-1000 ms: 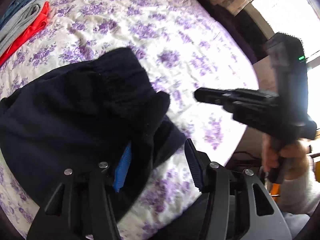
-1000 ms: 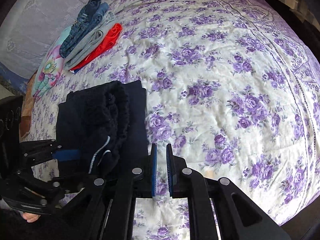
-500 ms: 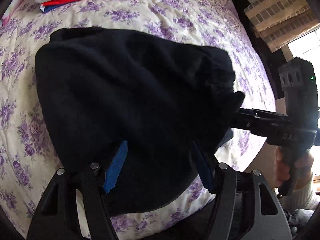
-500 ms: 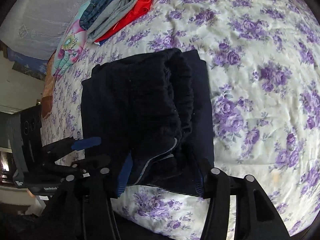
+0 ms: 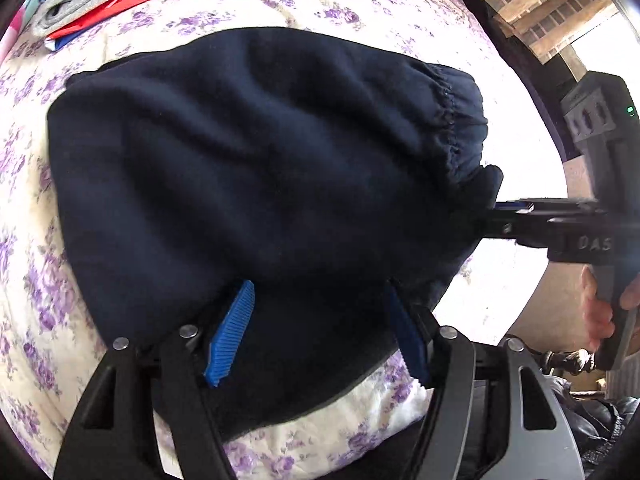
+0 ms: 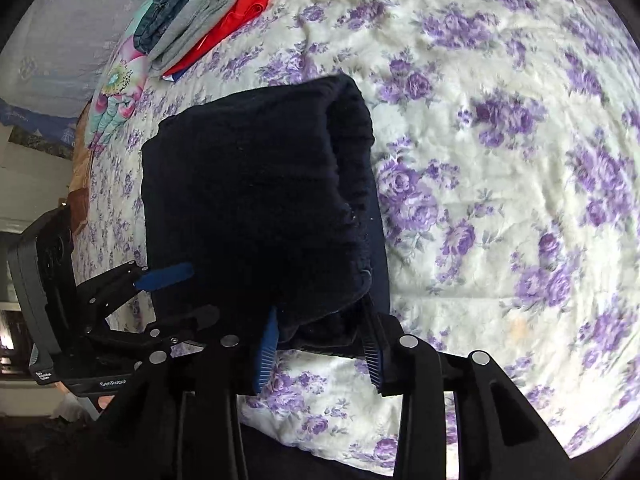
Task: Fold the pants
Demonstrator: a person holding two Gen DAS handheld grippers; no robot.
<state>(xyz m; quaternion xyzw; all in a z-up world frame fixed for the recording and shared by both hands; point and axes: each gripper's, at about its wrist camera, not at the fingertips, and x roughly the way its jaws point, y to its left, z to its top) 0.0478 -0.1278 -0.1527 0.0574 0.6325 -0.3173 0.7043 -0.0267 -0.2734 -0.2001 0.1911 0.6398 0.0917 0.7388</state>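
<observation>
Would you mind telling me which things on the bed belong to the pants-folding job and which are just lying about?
Part of the job:
- navy pants, folded into a bundle on the bed
- left gripper, jaws apart around the bundle's near edge
- right gripper, jaws just opened, astride the bundle's corner

Lying about:
- clothes stack (denim, grey, red)
- floral bedspread
- colourful pillow
</observation>
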